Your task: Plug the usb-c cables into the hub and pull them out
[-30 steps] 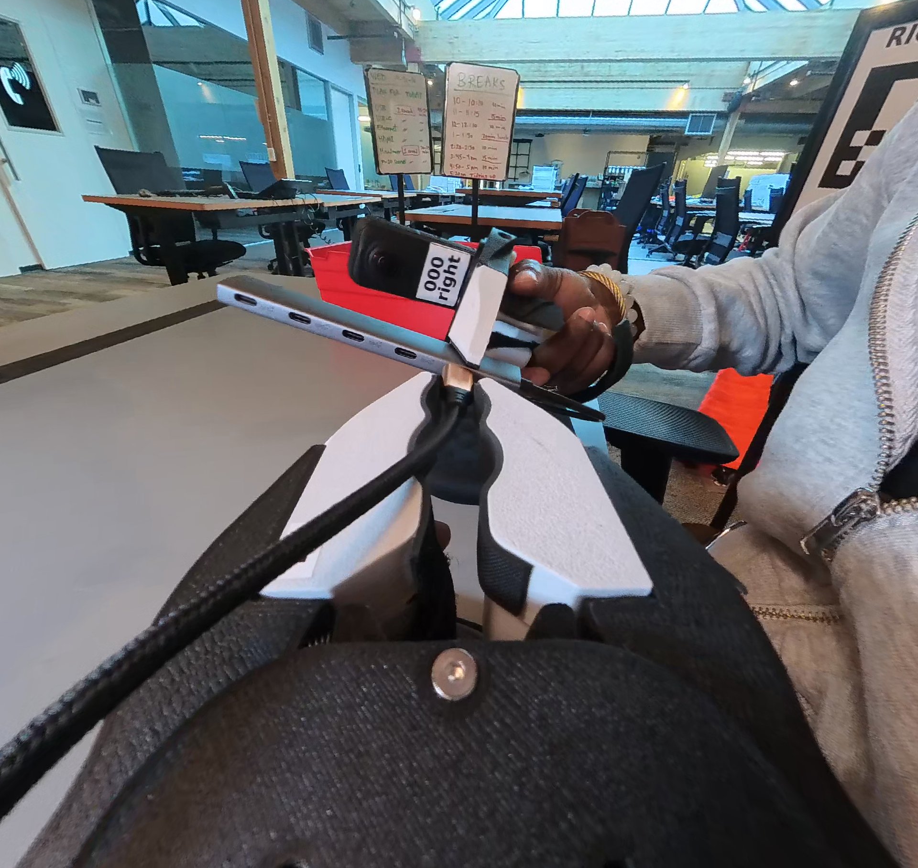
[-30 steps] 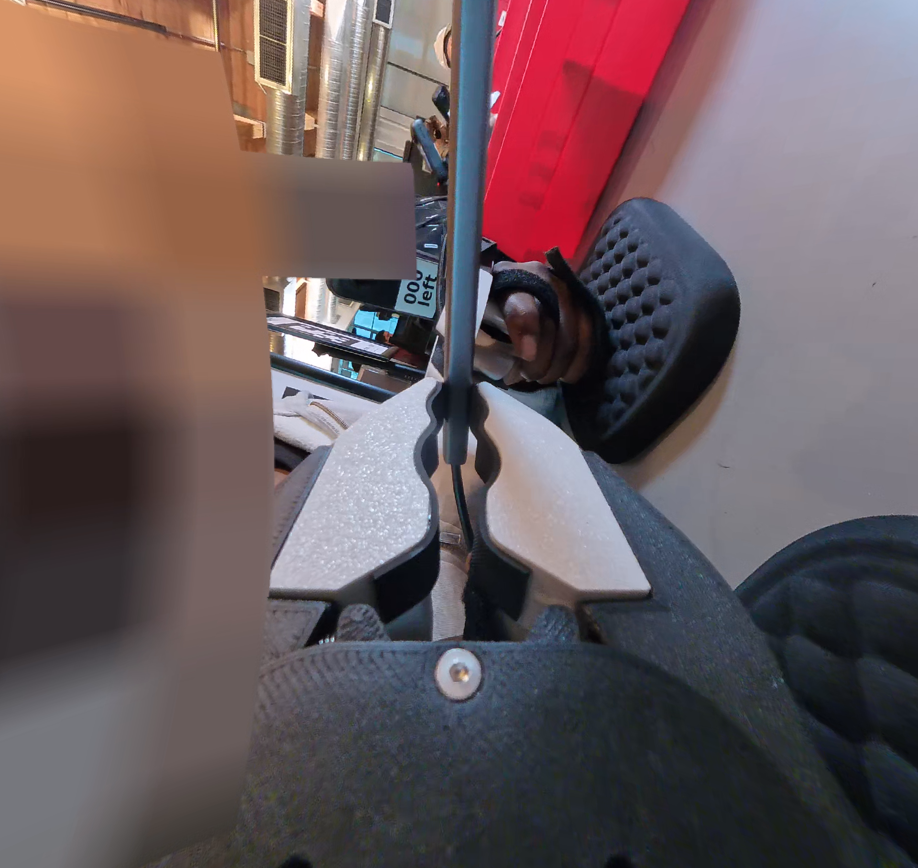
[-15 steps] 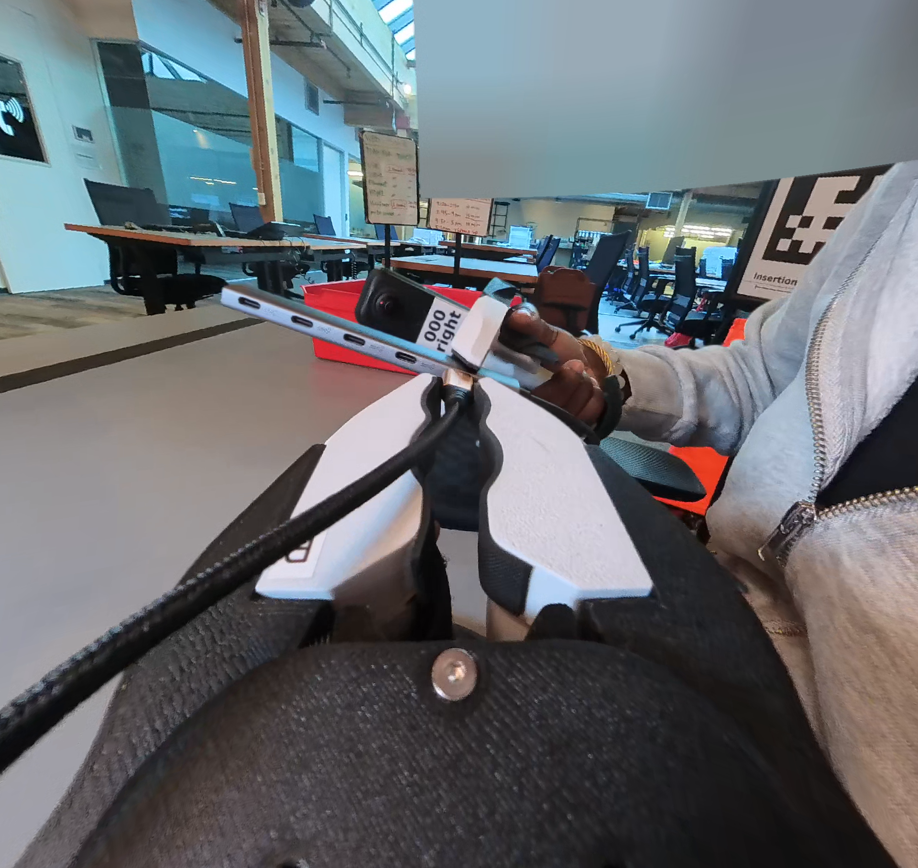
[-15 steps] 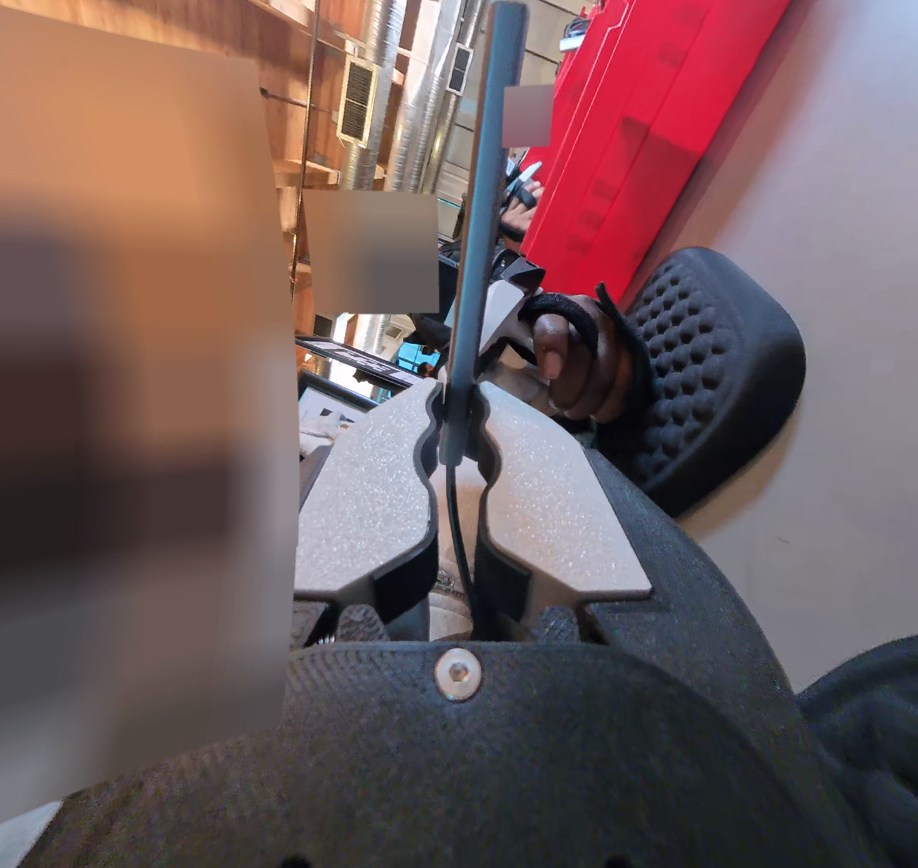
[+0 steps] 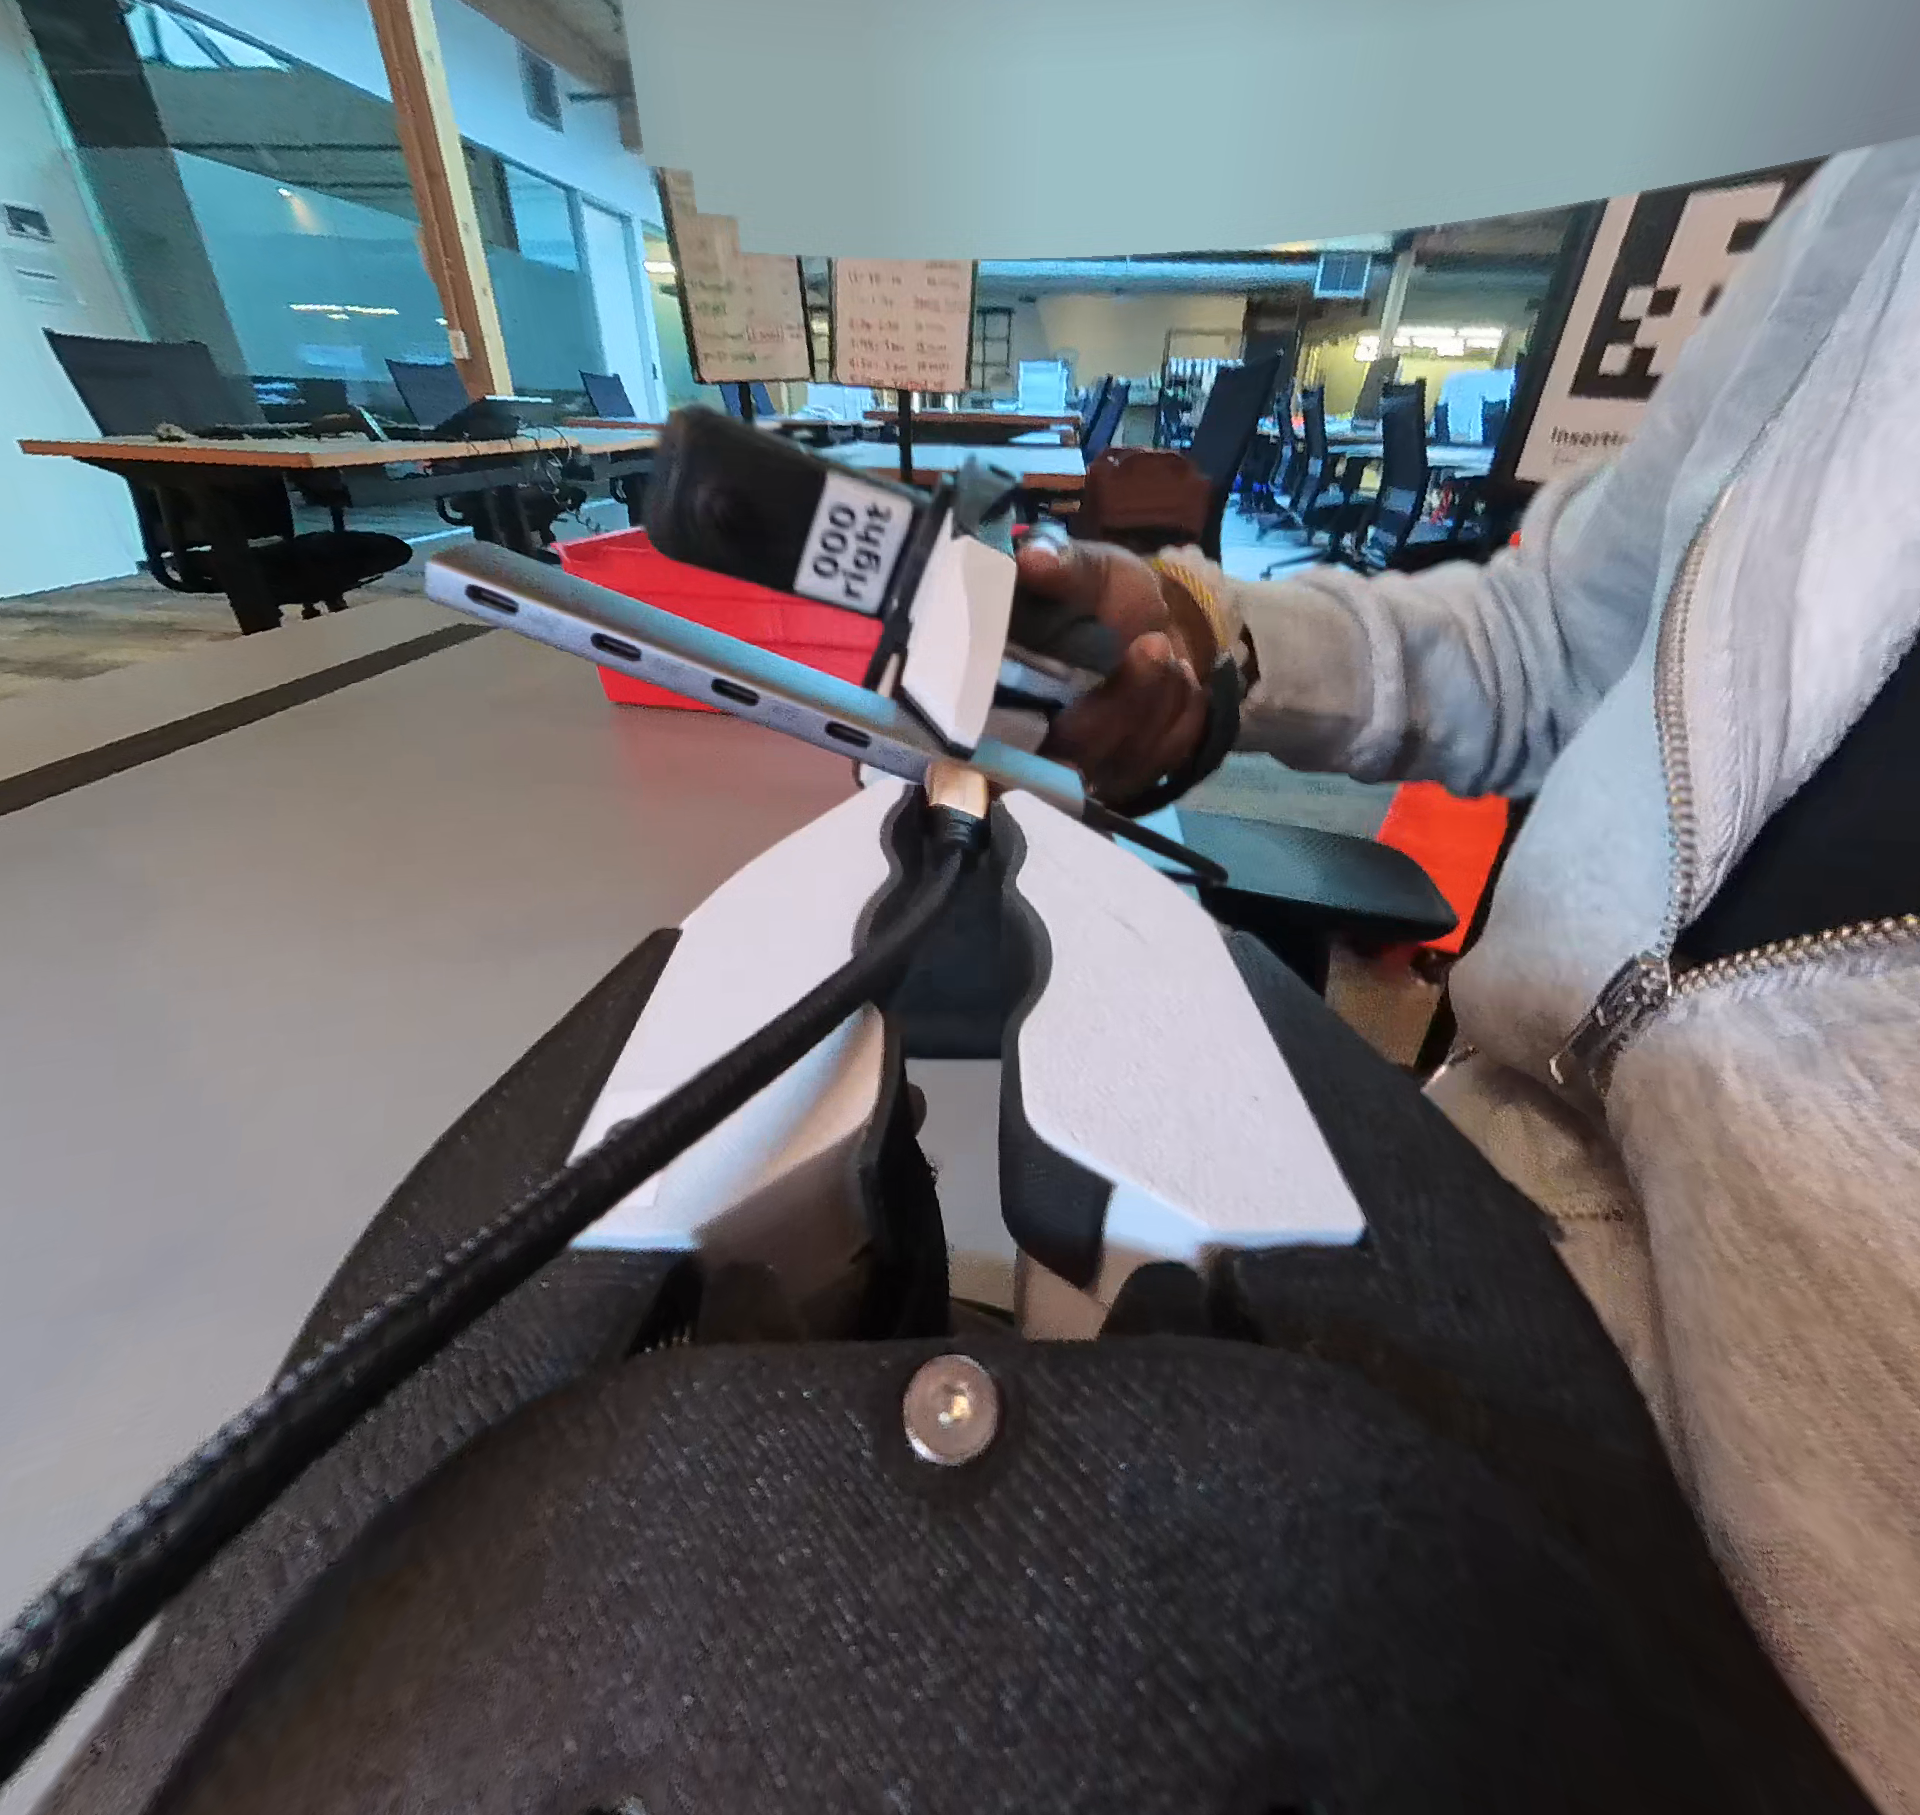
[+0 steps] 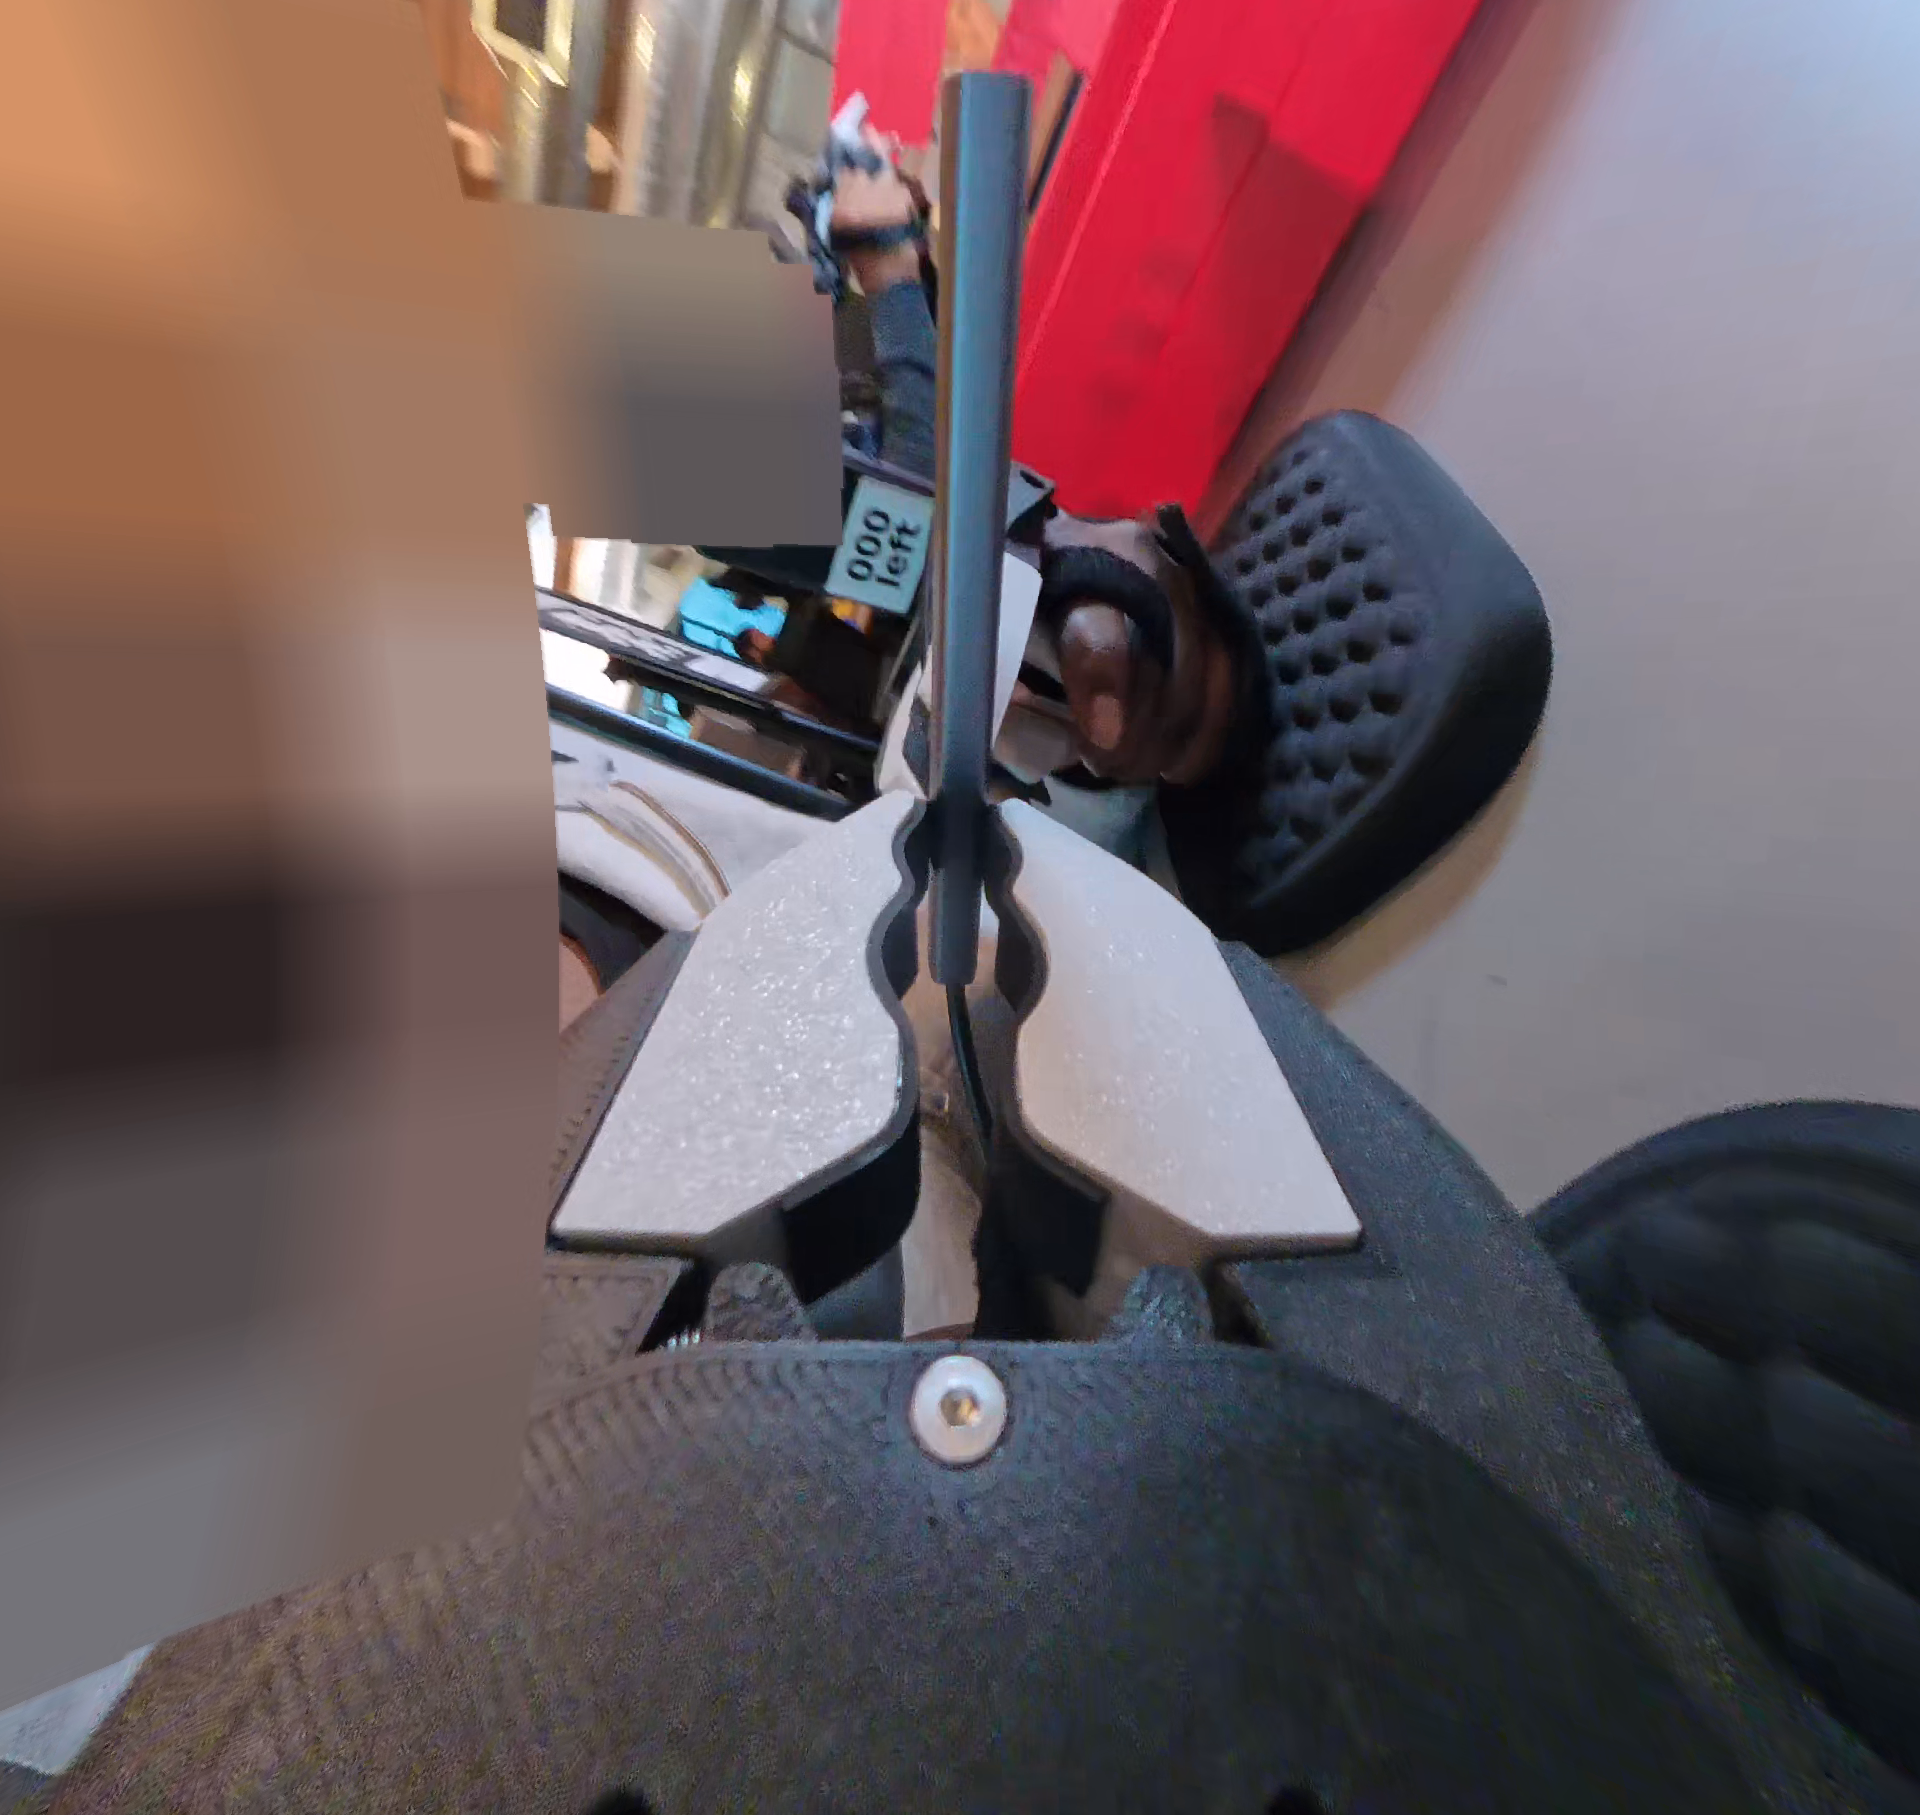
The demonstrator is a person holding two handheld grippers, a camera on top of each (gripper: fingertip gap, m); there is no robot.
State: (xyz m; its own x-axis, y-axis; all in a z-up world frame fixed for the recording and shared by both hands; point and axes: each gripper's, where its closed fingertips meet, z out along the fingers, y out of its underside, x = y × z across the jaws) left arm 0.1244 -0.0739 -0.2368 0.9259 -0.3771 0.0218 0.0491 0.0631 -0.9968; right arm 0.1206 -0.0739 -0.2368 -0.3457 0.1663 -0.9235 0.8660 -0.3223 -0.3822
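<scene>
we hold both task things up in the air, above the plain grey counter [image 5: 312, 934] and off its surface. the right gripper [image 6: 958, 830] has its fingers [image 6: 769, 1027] clenched on one end of the slim grey metal usb-c hub [image 5: 665, 659], which sticks straight out ahead of them; the hub's own thin black lead [image 6: 966, 1059] runs back between the fingers. the left gripper [image 5: 956, 809] has its fingers [image 5: 1143, 1048] clenched on the gold-coloured metal plug [image 5: 958, 791] of the thick black braided usb-c cable [image 5: 582, 1173], which trails off toward the lower left of the left wrist view.

the plug tip meets the long edge of the hub at the end nearest the right gripper, where a port seems to lie. we cannot tell whether it is fully seated, half in, or only touching. four more oval ports along that edge stand empty, running toward the hub's free end.

so we judge the task to be early: at most one cable is going in or coming out. seating it, pulling it out, and any other cables are left; we see no other cable here.

a red plastic bin [image 5: 727, 612] sits on the counter behind the hub, toward its far edge, and a black perforated pad [image 6: 1382, 664] lies near it.
</scene>
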